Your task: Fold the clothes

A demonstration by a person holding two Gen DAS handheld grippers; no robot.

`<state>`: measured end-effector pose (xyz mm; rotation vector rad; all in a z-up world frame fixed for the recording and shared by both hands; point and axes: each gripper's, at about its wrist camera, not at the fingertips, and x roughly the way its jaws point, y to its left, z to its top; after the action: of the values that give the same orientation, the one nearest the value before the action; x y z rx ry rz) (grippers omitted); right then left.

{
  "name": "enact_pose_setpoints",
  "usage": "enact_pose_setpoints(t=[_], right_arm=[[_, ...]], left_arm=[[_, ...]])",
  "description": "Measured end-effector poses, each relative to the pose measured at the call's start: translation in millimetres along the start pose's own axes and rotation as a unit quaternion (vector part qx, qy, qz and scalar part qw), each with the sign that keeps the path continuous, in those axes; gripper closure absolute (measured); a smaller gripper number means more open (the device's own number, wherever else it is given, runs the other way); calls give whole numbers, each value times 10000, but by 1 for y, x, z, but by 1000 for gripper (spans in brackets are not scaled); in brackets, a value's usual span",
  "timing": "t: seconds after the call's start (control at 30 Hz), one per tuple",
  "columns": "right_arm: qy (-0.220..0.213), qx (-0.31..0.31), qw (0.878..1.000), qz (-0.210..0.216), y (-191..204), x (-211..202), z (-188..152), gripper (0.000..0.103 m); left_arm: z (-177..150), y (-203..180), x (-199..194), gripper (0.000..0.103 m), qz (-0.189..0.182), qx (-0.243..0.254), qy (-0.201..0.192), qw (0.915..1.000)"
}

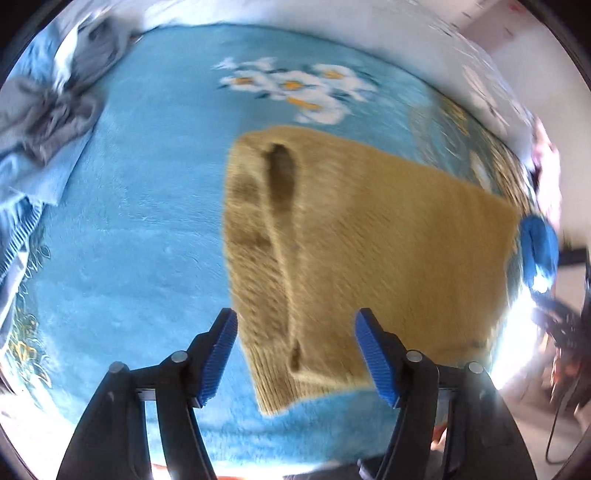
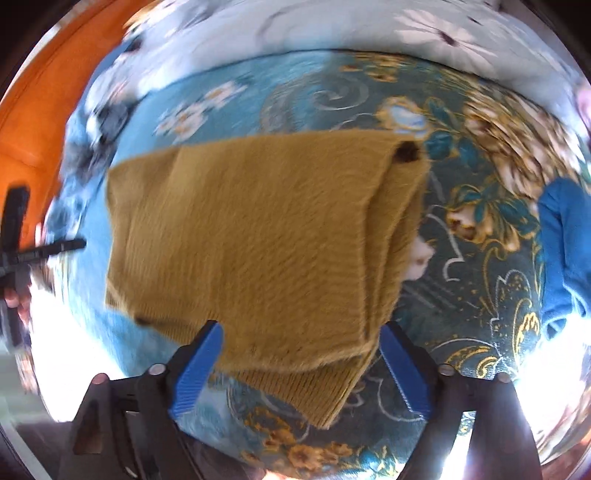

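Observation:
A mustard-yellow fuzzy knit garment [image 1: 362,236] lies folded into a rough rectangle on the blue floral blanket [image 1: 147,221]. My left gripper [image 1: 297,354] is open, its blue pads on either side of the garment's near ribbed edge, holding nothing. In the right wrist view the same garment [image 2: 251,236] lies flat with layered folds along its right side and a dark button [image 2: 406,153] at the far corner. My right gripper [image 2: 301,365] is open above the garment's near edge, empty. The other gripper [image 1: 537,247] shows at the garment's far right edge.
A heap of grey and light blue clothes [image 1: 48,122] lies at the far left of the bed. A blue garment [image 2: 565,243] lies at the right. White floral bedding [image 2: 332,26] runs along the back. An orange wall [image 2: 48,96] stands to the left.

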<state>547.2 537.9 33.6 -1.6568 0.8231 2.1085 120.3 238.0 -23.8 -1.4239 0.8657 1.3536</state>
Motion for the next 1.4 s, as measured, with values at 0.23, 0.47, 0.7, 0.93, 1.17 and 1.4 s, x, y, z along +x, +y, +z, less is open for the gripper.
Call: enact_pose_setpoints(t=[0.23, 0.47, 0.7, 0.93, 1.17, 1.4], right_arm=[[-103, 1357, 9899, 395, -48, 35, 20, 6], [-10, 1978, 9788, 532, -77, 70, 27, 6], [236, 1633, 9842, 639, -59, 88, 36, 23], [306, 1976, 9770, 745, -71, 88, 33, 60], [365, 1765, 9796, 887, -59, 86, 37, 79], [130, 1719, 9807, 922, -46, 65, 48, 81]], left_arm=[[18, 16, 46, 35, -116, -599, 302, 9977], [28, 15, 73, 35, -194, -549, 548, 9968], [32, 19, 80, 35, -470, -919, 611, 9928], [30, 17, 79, 40, -785, -1845, 428, 9787], [33, 10, 77, 76, -1066, -2239, 282, 9684], [47, -17, 44, 81, -1017, -2176, -120, 9706]])
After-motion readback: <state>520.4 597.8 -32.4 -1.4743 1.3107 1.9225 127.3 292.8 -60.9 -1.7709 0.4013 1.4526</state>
